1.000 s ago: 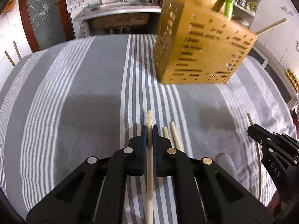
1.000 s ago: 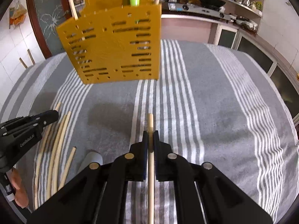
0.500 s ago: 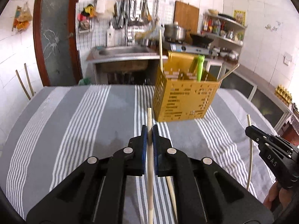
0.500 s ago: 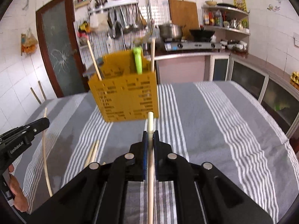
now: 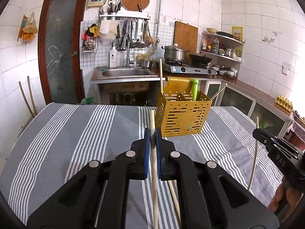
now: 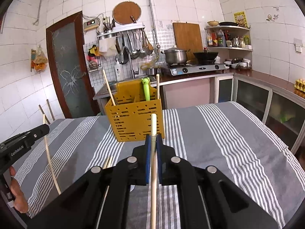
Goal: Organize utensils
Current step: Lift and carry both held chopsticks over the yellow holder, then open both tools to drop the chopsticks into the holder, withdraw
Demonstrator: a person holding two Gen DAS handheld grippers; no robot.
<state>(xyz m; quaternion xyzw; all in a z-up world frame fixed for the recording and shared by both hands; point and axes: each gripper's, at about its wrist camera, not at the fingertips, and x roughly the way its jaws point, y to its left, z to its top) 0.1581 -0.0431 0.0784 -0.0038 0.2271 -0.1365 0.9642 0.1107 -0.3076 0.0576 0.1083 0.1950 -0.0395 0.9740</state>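
Two hand-held grippers hover above a table draped in a grey-and-white striped cloth (image 5: 80,133) in a tiled kitchen, each clamped on a single pale wooden chopstick. The left gripper (image 5: 152,133) has its blue-padded jaws pressed narrow around its chopstick (image 5: 154,162), whose tip pokes out just ahead of the pads — the shaft runs back beneath the tool toward the camera. The right gripper (image 6: 153,140) pinches its own chopstick (image 6: 153,164) the same way, tip forward and slightly raised.

Ahead of both stands the yellow perforated utensil holder (image 5: 182,119), upright on the cloth toward the far edge of the table, well apart from either tip. It already carries two chopsticks (image 6: 109,91) leaning out of separate compartments and a green frog-headed utensil (image 6: 146,89).

More loose chopsticks (image 6: 108,162) lie on the cloth between the two tools, partly hidden by the gripper bodies. A person's fingers (image 6: 18,196) show at the lower left of the right-wrist view, wrapped round the left tool's handle.

Behind the table — a steel sink (image 5: 125,73), a gas stove with a lidded pot (image 5: 174,53) and a wok, and ladles hanging from a rack.
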